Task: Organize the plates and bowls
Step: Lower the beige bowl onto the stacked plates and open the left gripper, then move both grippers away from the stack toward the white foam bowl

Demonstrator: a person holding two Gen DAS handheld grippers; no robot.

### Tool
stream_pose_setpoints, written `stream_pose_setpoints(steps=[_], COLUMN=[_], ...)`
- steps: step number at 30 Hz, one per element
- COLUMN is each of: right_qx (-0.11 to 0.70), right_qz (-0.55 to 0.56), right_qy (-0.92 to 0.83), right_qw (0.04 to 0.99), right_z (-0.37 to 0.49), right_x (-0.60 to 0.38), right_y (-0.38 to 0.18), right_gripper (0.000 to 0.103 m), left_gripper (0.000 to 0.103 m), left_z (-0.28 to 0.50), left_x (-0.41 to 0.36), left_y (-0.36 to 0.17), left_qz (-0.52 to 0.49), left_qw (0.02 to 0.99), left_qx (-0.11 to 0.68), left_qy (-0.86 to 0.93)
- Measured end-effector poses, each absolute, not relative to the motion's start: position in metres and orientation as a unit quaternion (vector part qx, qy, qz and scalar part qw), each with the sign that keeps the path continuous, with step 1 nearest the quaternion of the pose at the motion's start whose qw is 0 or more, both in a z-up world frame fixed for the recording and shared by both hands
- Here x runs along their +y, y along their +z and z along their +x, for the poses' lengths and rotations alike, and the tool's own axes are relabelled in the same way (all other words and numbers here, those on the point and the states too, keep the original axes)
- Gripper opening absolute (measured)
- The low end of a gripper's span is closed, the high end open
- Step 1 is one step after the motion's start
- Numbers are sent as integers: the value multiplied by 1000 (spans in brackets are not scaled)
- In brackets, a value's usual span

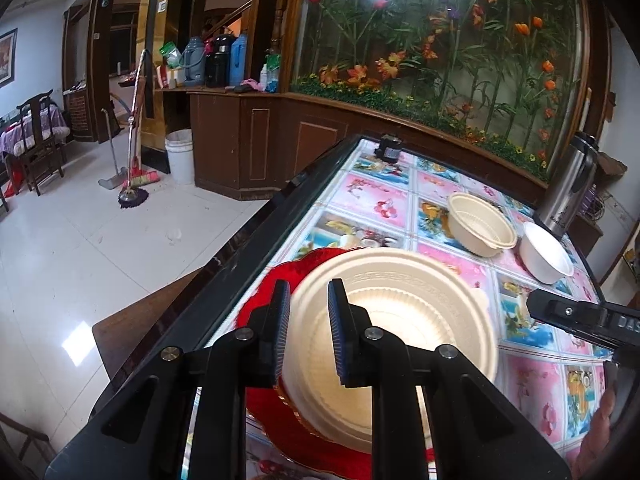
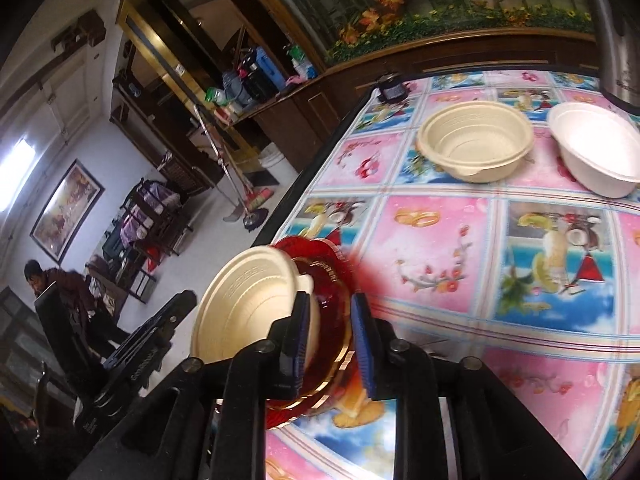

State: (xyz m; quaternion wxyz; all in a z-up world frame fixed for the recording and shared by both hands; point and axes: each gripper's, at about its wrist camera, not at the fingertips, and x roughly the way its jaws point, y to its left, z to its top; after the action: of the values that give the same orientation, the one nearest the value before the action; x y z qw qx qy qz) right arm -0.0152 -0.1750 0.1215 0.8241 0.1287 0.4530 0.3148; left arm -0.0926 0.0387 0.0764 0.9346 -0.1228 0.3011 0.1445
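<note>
Fruit-patterned pink and blue oilcloth covers the table point(image 2: 460, 240), which stands before a planter wall of artificial flowers point(image 1: 440, 40). Near the table's left edge, a cream bowl point(image 1: 400, 320) sits on a red plate point(image 2: 320, 268). The left gripper point(image 1: 308, 328) straddles the bowl's rim, its jaws narrowly parted. The right gripper point(image 2: 330, 344) brackets the plate's edge; contact cannot be told. Farther back stand a second cream bowl point(image 2: 476, 140), a white bowl point(image 2: 596, 148) and a steel flask point(image 1: 568, 184).

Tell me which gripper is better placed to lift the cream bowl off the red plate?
Left. The left gripper straddles the bowl rim, one finger inside. The right gripper sits at the plate edge instead.
</note>
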Motion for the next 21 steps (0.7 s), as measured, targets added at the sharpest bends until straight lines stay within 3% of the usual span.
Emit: stream_pose_setpoints(steps=[10,21], right_qx=[458,404], right_qz=[182,118], right_qy=[240,59], right_qw=[836,905], right_z=[8,28], right_x=[-256,-337], right_y=[91,75], right_gripper=[27,27], left_gripper=[22,22], left_z=[-86,-29], left_x=[-40,-163], left_y=[90,61], left_qz=[-54,45], left_qw=[949,938], left_qx=[301,344], left_qy=[72,-21])
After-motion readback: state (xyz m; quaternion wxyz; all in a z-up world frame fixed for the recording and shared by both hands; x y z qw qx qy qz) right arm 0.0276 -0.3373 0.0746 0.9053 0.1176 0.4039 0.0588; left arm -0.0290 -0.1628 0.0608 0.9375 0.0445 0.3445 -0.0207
